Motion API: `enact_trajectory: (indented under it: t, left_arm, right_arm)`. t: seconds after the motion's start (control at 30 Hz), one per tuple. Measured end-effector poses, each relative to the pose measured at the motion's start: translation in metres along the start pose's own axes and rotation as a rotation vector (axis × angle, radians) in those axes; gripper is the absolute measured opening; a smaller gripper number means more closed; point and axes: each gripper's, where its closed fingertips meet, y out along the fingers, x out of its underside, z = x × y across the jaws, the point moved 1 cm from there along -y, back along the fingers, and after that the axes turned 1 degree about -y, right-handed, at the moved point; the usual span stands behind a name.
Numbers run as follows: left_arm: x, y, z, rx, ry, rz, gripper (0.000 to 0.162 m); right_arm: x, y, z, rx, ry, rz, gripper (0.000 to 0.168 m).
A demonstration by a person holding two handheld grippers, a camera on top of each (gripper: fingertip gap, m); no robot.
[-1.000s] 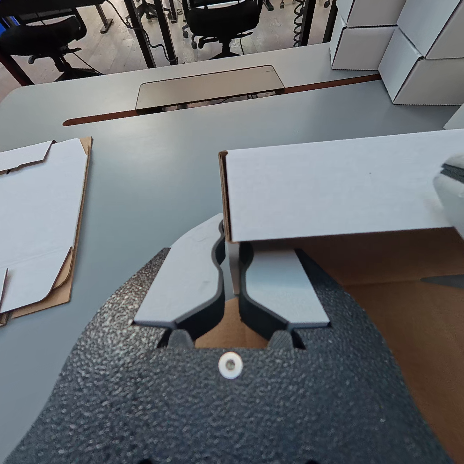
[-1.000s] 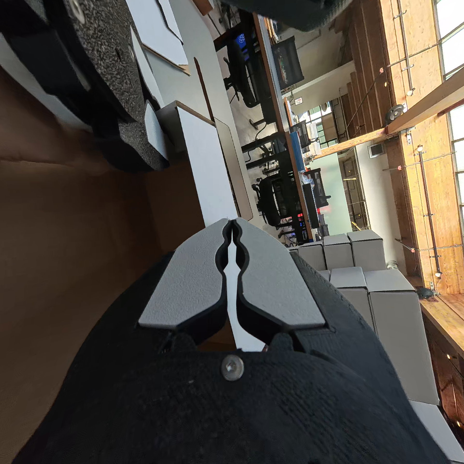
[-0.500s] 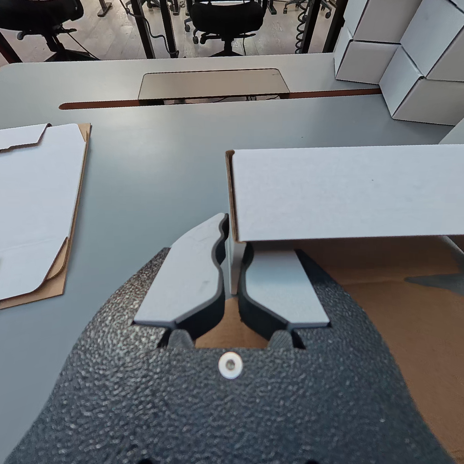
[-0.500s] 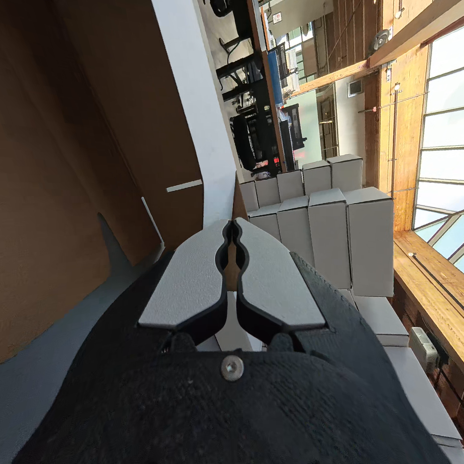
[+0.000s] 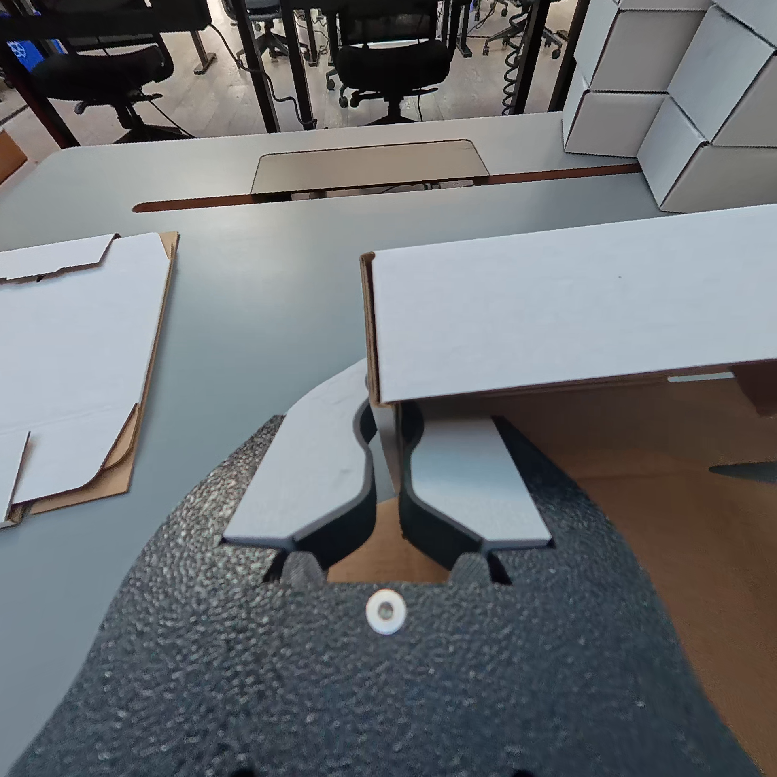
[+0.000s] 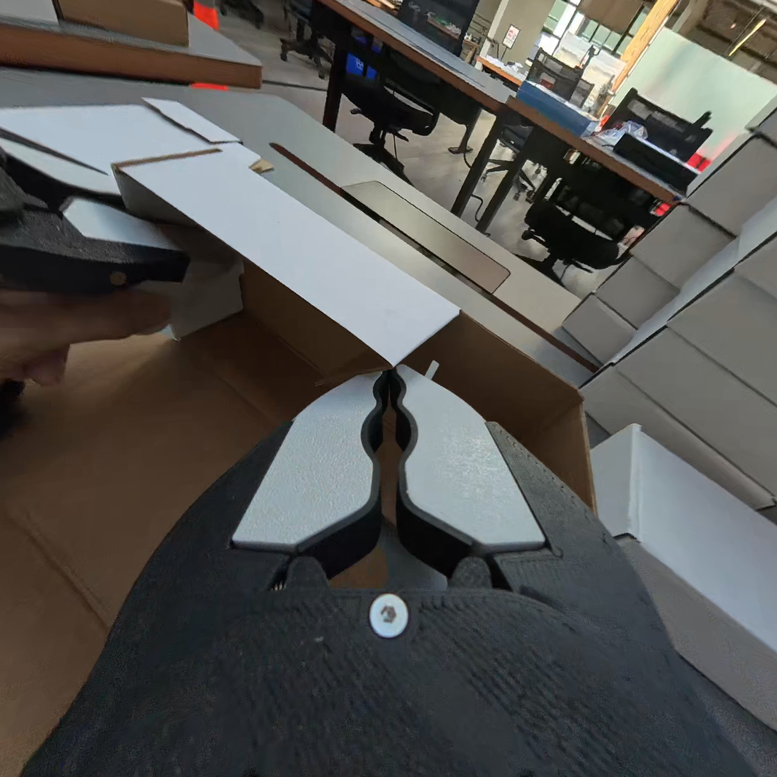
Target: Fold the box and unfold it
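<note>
Grey table [image 5: 260,319] bears half-folded box [image 5: 567,311]; interior bare.

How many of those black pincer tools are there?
2. The left gripper is closed on an end flap of the box; the right gripper sits shut at its opposite corner. None seems hidden.

left claw [image 5: 386,403] clamped, right claw [image 6: 388,374] closed
</note>
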Motion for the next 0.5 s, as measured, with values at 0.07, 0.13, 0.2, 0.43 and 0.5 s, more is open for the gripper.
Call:
enact_trajectory:
  t: [0.07,0.13,0.2,0.43,0.5]
  left_arm:
    - [0.0,-0.001,0.001,-0.014,0.026,0.005,0.006]
    - [-0.001,-0.002,0.004,-0.038,0.086,0.014,0.007]
    - [-0.001,-0.002,0.005,-0.064,0.145,0.022,0.008]
    - [-0.003,-0.005,0.007,-0.05,0.139,0.049,0.009]
    - [-0.005,-0.006,0.002,-0.042,0.085,0.061,0.008]
  right_arm:
    - [-0.007,0.0,-0.004,-0.121,0.256,0.077,0.0]
    - [-0.022,-0.004,-0.007,-0.276,0.522,0.181,0.0]
    - [-0.029,-0.005,-0.006,-0.382,0.727,0.237,0.0]
    - [-0.047,-0.01,-0.009,-0.518,0.94,0.388,0.0]
    - [-0.044,-0.008,-0.013,-0.51,0.907,0.337,0.0]
